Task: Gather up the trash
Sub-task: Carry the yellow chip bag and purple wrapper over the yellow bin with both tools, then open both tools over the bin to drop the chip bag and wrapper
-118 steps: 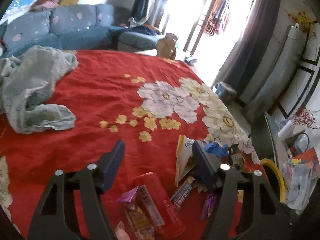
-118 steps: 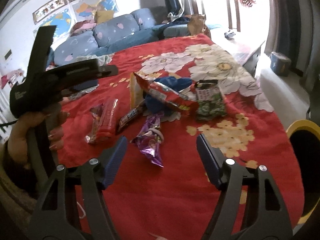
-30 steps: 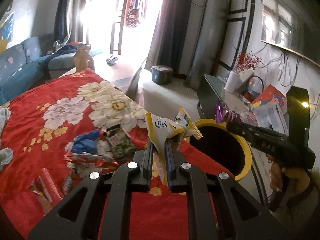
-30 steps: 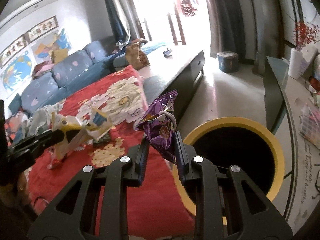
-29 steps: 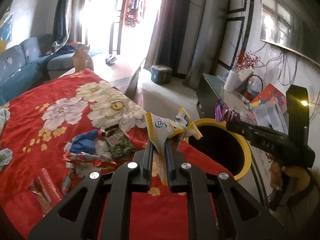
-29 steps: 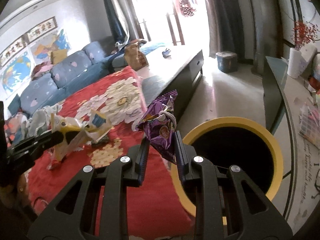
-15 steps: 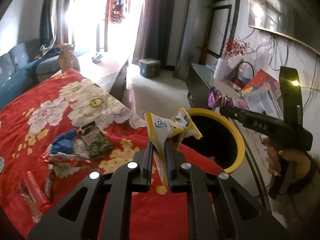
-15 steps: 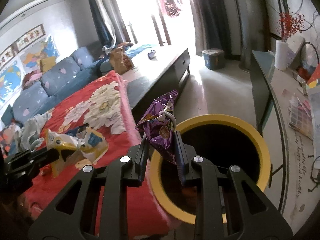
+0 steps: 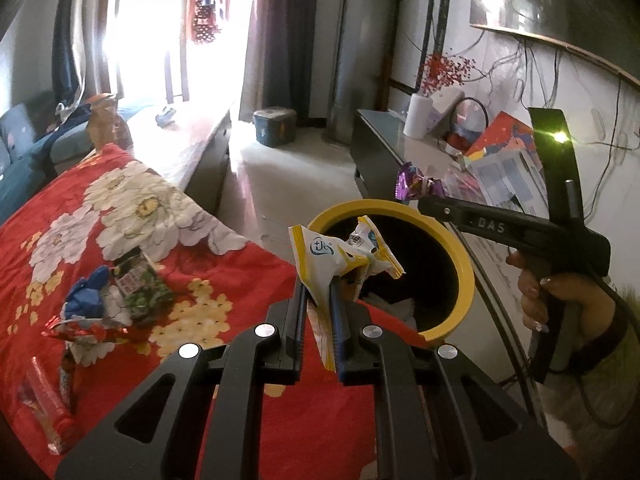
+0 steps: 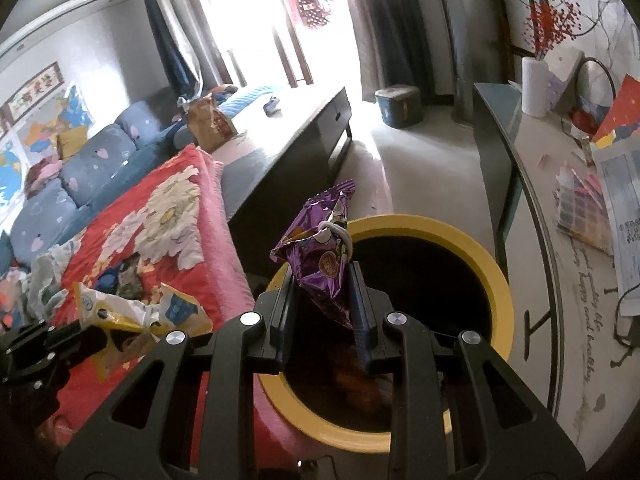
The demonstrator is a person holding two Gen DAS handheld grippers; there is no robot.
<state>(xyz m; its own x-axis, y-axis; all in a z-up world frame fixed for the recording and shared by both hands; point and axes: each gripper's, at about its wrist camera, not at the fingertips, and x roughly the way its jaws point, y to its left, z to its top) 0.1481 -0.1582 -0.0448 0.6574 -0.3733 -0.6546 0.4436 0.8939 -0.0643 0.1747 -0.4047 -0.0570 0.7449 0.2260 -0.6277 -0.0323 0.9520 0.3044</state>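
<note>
A red blanket (image 9: 248,276) printed with big white and yellow flowers covers the bed and fills the left of both views, with a blue sofa (image 10: 80,176) behind it. Beside the bed's near corner stands a round bin with a yellow rim (image 10: 496,276) and a dark inside; in the left wrist view the rim (image 9: 466,280) sits just past the blanket's edge. A dark worktop (image 10: 496,152) along the right wall carries papers, a red card and a white roll.

The left claw (image 9: 318,300) is clamped on a crumpled yellow and white wrapper (image 9: 332,256), which sticks up from between the pads over the blanket edge, just beside the bin rim. The right claw (image 10: 322,280) grips a purple foil wrapper (image 10: 320,256), held above the bin's near rim. In the left wrist view a hand (image 9: 560,300) holds the right tool's handle, and the purple foil shows at its tip over the far side of the bin.

Still on the blanket lie a small heap of litter: a green packet (image 9: 140,284), a blue scrap (image 9: 86,296), a red foil bag (image 9: 80,330) and a red tube (image 9: 48,408).
</note>
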